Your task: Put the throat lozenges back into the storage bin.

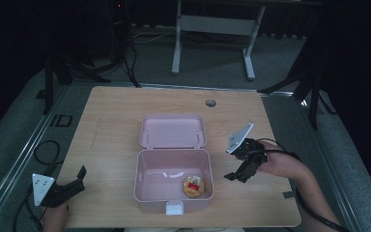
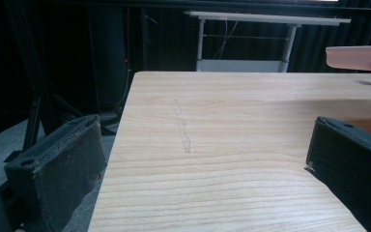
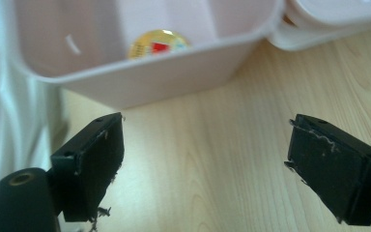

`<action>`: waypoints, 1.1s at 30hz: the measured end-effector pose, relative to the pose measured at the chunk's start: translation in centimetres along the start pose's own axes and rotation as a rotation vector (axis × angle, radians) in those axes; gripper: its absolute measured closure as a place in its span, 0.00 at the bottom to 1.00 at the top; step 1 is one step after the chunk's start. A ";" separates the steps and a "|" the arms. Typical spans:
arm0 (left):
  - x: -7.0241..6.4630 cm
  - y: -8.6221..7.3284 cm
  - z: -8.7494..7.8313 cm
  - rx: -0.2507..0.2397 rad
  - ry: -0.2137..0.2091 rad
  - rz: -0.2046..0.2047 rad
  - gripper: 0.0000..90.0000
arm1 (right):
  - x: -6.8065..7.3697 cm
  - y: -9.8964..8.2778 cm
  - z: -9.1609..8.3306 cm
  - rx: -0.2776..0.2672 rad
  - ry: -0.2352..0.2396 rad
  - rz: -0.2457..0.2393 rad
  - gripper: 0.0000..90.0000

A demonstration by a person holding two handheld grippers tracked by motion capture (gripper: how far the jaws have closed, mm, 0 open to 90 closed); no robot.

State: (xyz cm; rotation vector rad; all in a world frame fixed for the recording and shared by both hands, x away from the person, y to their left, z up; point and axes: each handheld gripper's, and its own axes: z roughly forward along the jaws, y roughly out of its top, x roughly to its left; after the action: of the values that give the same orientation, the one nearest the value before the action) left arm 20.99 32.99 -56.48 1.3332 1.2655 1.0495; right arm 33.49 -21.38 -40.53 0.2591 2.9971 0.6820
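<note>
A pink lunch box (image 1: 147, 189) stands open at the table's middle front, its lid (image 1: 173, 130) folded back flat behind it. Inside, at the front right corner, lies a round yellow packet with a red label (image 1: 193, 186), also seen over the box wall in the right gripper view (image 3: 158, 42). My right gripper (image 1: 235, 176) hovers open just right of the box, nothing between its jaws (image 3: 205, 164). My left gripper (image 1: 77, 180) rests open at the table's front left corner, jaws empty (image 2: 203, 169).
The wooden table (image 1: 116, 116) has a round cable hole (image 1: 210, 103) at the back. A white desk frame (image 1: 212, 29) stands on the floor beyond. Black stands and cables lie at both sides of the table.
</note>
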 end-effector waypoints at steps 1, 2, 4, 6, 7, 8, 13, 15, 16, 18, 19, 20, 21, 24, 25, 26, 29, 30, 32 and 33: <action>0.0 0.0 0.0 0.000 0.000 0.000 0.00 | -0.3 -0.5 0.3 -0.018 -0.024 0.015 0.13; 0.0 0.0 0.0 0.000 0.000 0.000 0.00 | -0.6 -1.0 0.6 -0.037 -0.053 0.034 0.13; 0.0 0.0 0.0 0.000 0.000 0.001 0.00 | -1.2 -2.1 1.4 -0.074 -0.092 0.080 0.13; 0.0 0.0 0.0 0.000 0.000 0.001 0.00 | -1.7 -3.0 2.1 -0.121 -0.131 0.118 0.13; 0.0 0.0 0.0 -0.001 0.000 0.000 0.00 | -2.1 -3.6 2.5 -0.146 -0.147 0.147 0.13; 0.0 0.0 0.0 0.000 -0.001 0.000 0.00 | -2.4 -4.1 3.0 -0.159 -0.153 0.166 0.13; 0.0 0.0 0.0 -0.001 -0.001 0.000 0.00 | -3.4 -6.3 5.3 -0.191 -0.194 0.248 0.13; 0.0 0.0 0.0 -0.001 -0.002 -0.001 0.00 | -3.7 -7.2 6.3 -0.199 -0.224 0.281 0.13; 0.0 0.0 0.0 -0.001 -0.002 -0.001 0.00 | -3.8 -7.7 6.7 -0.208 -0.252 0.299 0.13; 0.0 0.0 0.0 -0.001 -0.002 -0.001 0.00 | -4.2 -8.6 7.4 -0.217 -0.290 0.337 0.13; 0.0 0.0 0.0 -0.001 -0.002 -0.001 0.00 | -4.2 -8.6 7.4 -0.217 -0.290 0.337 0.13; 0.0 0.0 0.0 -0.001 -0.001 -0.002 0.00 | -4.3 -9.0 7.6 -0.229 -0.312 0.360 0.13; 0.0 0.0 0.0 -0.001 -0.001 -0.002 0.00 | -4.6 -9.8 7.8 -0.254 -0.360 0.399 0.13; 0.0 0.0 0.0 -0.001 -0.001 -0.002 0.00 | -5.1 -11.0 7.8 -0.288 -0.433 0.461 0.13; 0.0 0.0 0.0 -0.001 -0.001 -0.003 0.00 | -5.2 -11.3 7.9 -0.290 -0.459 0.477 0.13; 0.0 0.0 0.0 -0.002 -0.001 -0.003 0.00 | -5.3 -11.7 7.9 -0.295 -0.478 0.496 0.13; 0.0 0.0 0.0 -0.001 0.000 -0.004 0.00 | -5.5 -12.7 8.2 -0.291 -0.519 0.530 0.13; 0.0 0.0 0.0 -0.001 0.000 -0.004 0.00 | -5.5 -13.0 8.3 -0.288 -0.537 0.538 0.13; 0.0 0.0 0.0 -0.001 0.001 -0.004 0.00 | -5.4 -13.5 8.3 -0.285 -0.572 0.549 0.13; 0.0 0.0 0.0 -0.001 0.001 -0.004 0.00 | -5.3 -13.7 8.3 -0.285 -0.599 0.562 0.13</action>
State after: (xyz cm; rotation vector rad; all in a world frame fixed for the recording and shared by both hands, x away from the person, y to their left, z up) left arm 20.96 33.04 -56.49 1.3285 1.2677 1.0480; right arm 37.45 -31.00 -53.84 1.0863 2.2199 0.8611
